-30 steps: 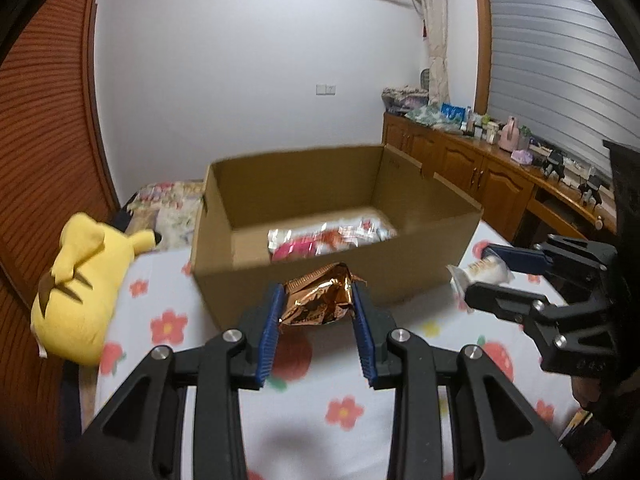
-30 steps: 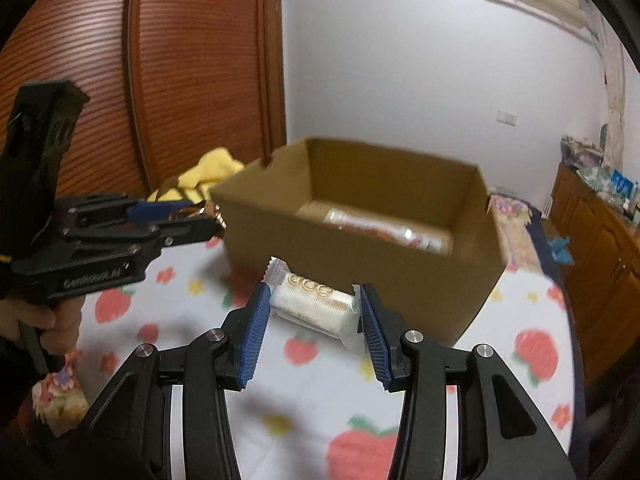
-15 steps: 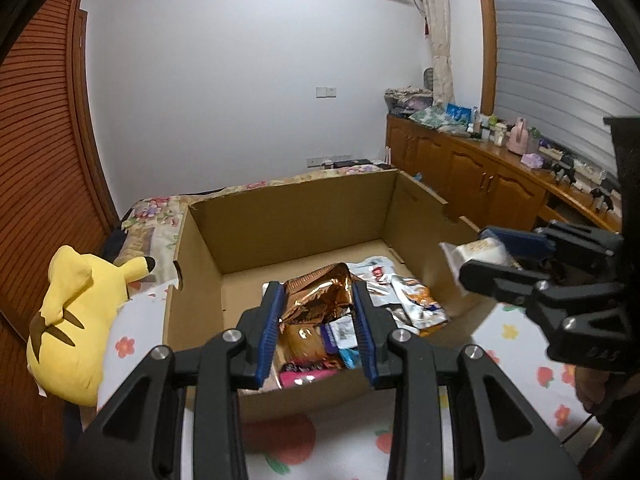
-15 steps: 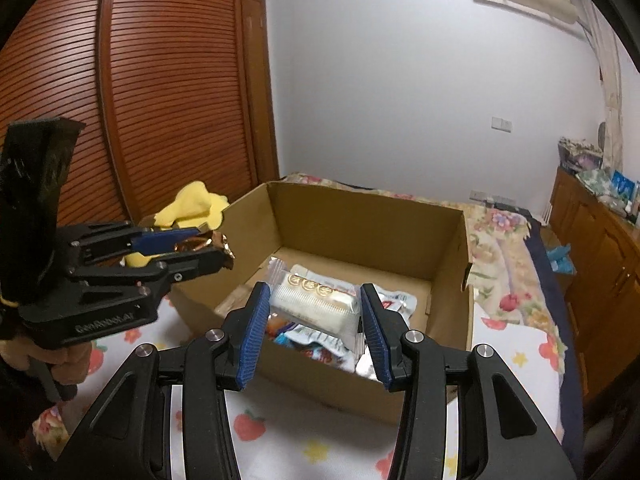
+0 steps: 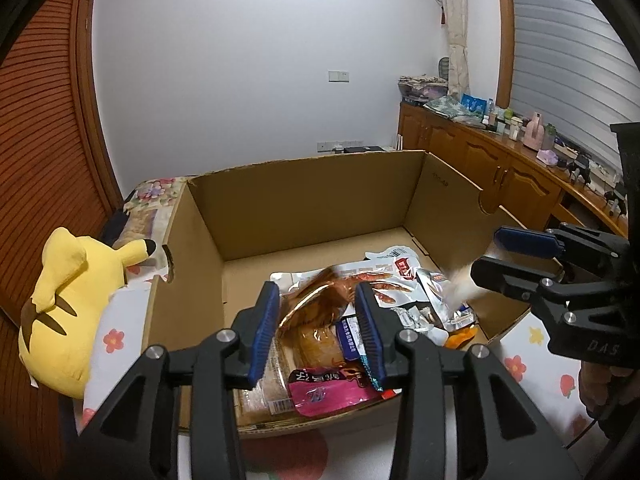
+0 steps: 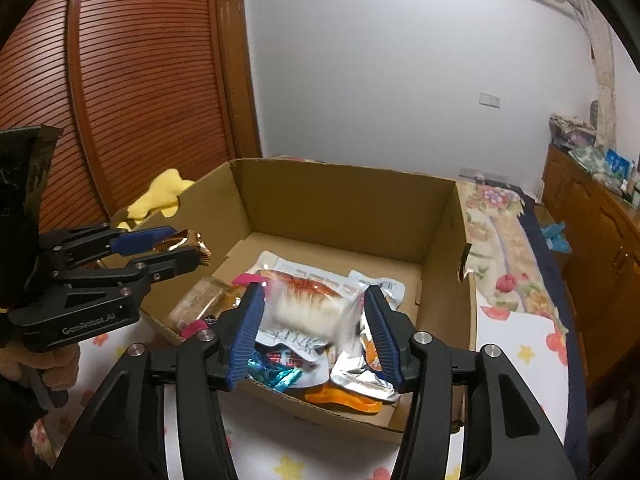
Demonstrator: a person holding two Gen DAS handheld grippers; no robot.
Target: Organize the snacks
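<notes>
Two snacks hang over the open brown cardboard box (image 5: 304, 200): a crinkly copper foil packet (image 5: 316, 300), clamped in the left gripper (image 5: 316, 332), and a clear-wrapped pale wafer pack (image 6: 308, 308), pinched in the right gripper (image 6: 316, 332) at 3 o'clock of it. Both look light, soft and slippery — best held mid-body. A second ago both grippers were short of the box's near wall; now they are above its pile of wrapped snacks (image 5: 376, 284).

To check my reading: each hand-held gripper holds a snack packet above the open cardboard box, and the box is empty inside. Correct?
Not quite. The cardboard box is not empty: the right wrist view shows several snack packets lying on its floor. The rest is right.
</notes>
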